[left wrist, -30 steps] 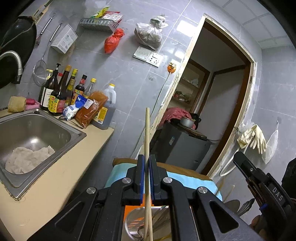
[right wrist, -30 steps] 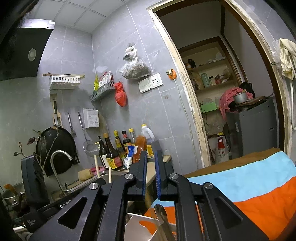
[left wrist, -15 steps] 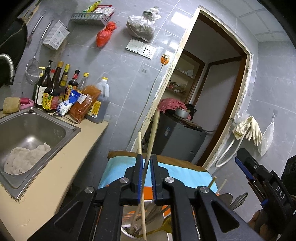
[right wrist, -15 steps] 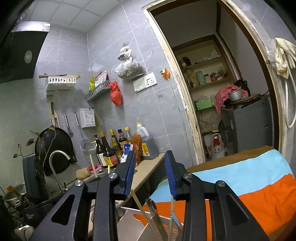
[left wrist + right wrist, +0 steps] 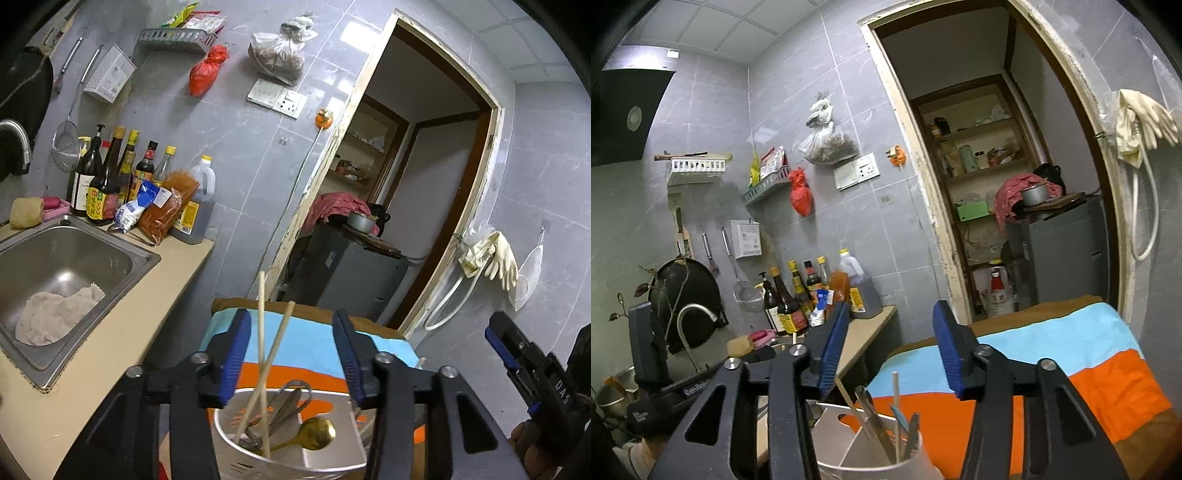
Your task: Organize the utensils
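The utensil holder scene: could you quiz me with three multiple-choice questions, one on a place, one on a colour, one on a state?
1. Where do the wooden chopsticks stand?
A. in the sink
B. in the utensil holder
C. on the wall rack

2. What colour is the spoon in the holder?
A. gold
B. red
C. blue

3. How is the left gripper?
A. clamped on a chopstick
B. gripping the spoon
C. open, pads clear of the chopsticks

Answers: 1 B, their lower ends sit inside the holder. 2 A, its bowl shines gold. 3 C, the jaws are opening and gaps show between each blue pad and the chopsticks.
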A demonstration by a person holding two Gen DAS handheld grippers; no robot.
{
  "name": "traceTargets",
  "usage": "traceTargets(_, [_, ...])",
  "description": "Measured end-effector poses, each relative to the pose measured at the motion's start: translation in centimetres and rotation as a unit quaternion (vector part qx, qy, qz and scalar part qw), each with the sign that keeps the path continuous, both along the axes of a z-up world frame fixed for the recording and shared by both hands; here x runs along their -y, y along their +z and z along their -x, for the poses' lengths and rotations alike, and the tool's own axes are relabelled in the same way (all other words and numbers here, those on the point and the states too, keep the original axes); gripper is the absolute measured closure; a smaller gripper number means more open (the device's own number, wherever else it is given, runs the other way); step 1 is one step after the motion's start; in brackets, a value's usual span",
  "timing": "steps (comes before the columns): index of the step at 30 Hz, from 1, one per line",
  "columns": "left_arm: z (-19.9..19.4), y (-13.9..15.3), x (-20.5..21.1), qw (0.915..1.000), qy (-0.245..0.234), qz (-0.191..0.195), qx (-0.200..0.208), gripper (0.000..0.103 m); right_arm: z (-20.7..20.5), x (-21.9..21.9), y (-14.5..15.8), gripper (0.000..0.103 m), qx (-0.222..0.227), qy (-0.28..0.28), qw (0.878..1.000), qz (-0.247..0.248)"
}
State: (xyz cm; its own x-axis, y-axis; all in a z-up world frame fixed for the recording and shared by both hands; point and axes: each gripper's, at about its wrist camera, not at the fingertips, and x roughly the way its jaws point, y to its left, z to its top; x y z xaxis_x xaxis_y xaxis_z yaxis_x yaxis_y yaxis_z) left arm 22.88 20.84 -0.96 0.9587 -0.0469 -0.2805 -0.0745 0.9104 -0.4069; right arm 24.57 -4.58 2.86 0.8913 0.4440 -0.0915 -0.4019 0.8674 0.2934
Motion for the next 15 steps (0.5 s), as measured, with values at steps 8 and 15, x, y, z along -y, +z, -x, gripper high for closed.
traceTargets(8, [2.7,2.6,2.6,0.9998,-0.008,-0.015,0.007,0.038,2.5,2.9,1.9,0.045,-0.006,-0.020,1.000,0.021])
traceTargets(15, [6.4,4.1,6.3,0.9986,-0.032,-0.041,-0.003,0.014,5.8,6.2,3.3,0.025,-0.018,-0.041,0.998,0.034])
